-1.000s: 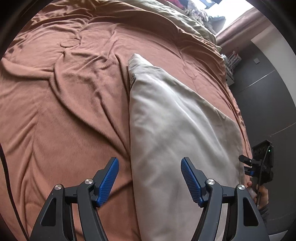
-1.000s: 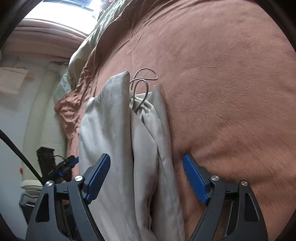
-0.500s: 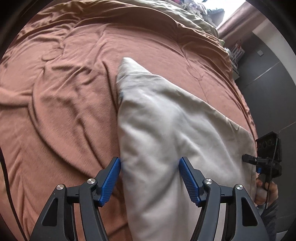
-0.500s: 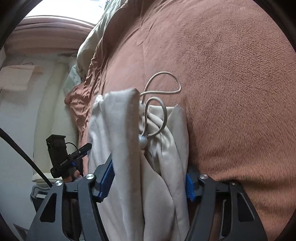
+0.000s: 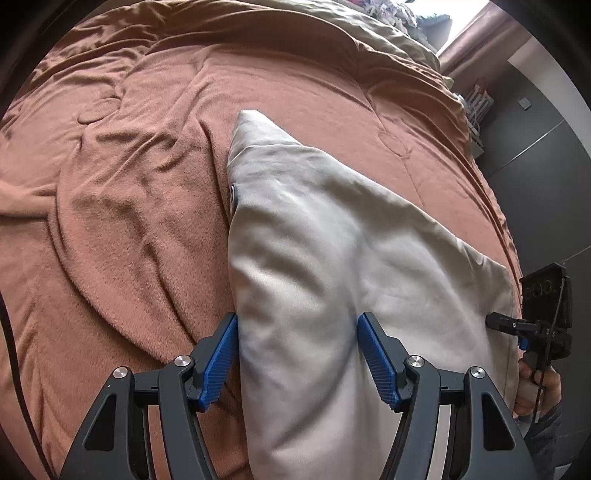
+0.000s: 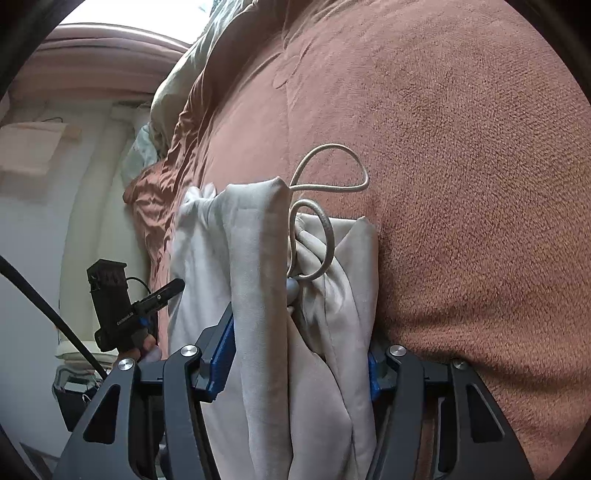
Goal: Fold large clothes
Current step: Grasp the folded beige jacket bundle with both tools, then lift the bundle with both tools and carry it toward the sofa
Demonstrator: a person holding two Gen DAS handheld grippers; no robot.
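Observation:
A light grey garment (image 5: pixel 332 266), folded lengthwise, lies on the brown bedspread (image 5: pixel 129 221). My left gripper (image 5: pixel 297 360) straddles its near end, blue pads against the cloth on both sides, jaws still wide. In the right wrist view my right gripper (image 6: pixel 301 363) straddles the waistband end of the garment (image 6: pixel 258 295), where a pale drawstring (image 6: pixel 325 192) loops onto the bedspread (image 6: pixel 480 221). Its pads press the bunched cloth from both sides. Each gripper shows in the other's view: the right one (image 5: pixel 532 328) and the left one (image 6: pixel 147 302).
An olive blanket (image 5: pixel 369 26) and pillows lie at the head of the bed. A dark wall and a small rack (image 5: pixel 476 110) stand past the bed's right edge. In the right wrist view a pale wall and curtain (image 6: pixel 55 184) lie left of the bed.
Both grippers have moved forward onto the garment's ends and their jaws have narrowed until the pads touch the cloth. The waistband has bunched up between the right pads.

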